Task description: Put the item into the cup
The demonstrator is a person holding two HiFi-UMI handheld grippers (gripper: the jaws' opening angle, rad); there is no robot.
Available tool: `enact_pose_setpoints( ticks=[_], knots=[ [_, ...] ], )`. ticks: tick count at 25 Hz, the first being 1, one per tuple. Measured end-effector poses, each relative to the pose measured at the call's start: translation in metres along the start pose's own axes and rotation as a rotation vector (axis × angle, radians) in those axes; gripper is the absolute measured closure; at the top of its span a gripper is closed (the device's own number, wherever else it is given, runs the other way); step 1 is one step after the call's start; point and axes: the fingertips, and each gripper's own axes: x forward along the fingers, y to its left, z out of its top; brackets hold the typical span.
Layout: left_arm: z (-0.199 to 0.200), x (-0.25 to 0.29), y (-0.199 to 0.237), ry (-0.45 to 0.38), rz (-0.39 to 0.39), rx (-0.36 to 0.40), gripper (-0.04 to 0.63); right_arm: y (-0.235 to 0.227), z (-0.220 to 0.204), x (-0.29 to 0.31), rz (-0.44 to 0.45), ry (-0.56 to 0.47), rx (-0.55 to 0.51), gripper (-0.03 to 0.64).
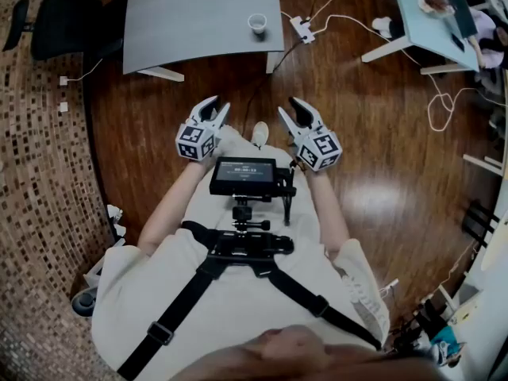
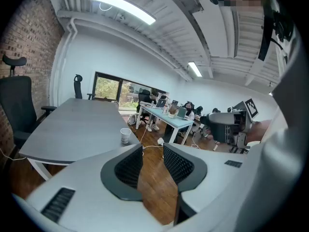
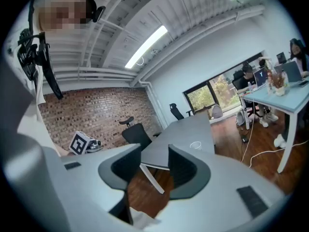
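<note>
In the head view I hold my left gripper (image 1: 216, 105) and my right gripper (image 1: 288, 106) in front of my body, above the wooden floor (image 1: 373, 133). The cup (image 1: 257, 25) stands upright on the grey table (image 1: 190, 14), well apart from both. In the left gripper view my jaws stand partly apart, with only floor between them. The right gripper view shows the same: jaws apart, holding nothing. I find no item in any view, so I judge the task not yet begun; grasping and dropping are both left.
</note>
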Motion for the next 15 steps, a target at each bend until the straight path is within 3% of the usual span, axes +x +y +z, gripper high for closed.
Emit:
enact_pose_setpoints(
  ticks=[15],
  knots=[
    [0.0012, 0.0049, 0.0029, 0.014, -0.012, 0.002, 0.459, 0.0001, -0.0017, 0.0032, -0.036, 0.021, -0.029, 0.426]
  ],
)
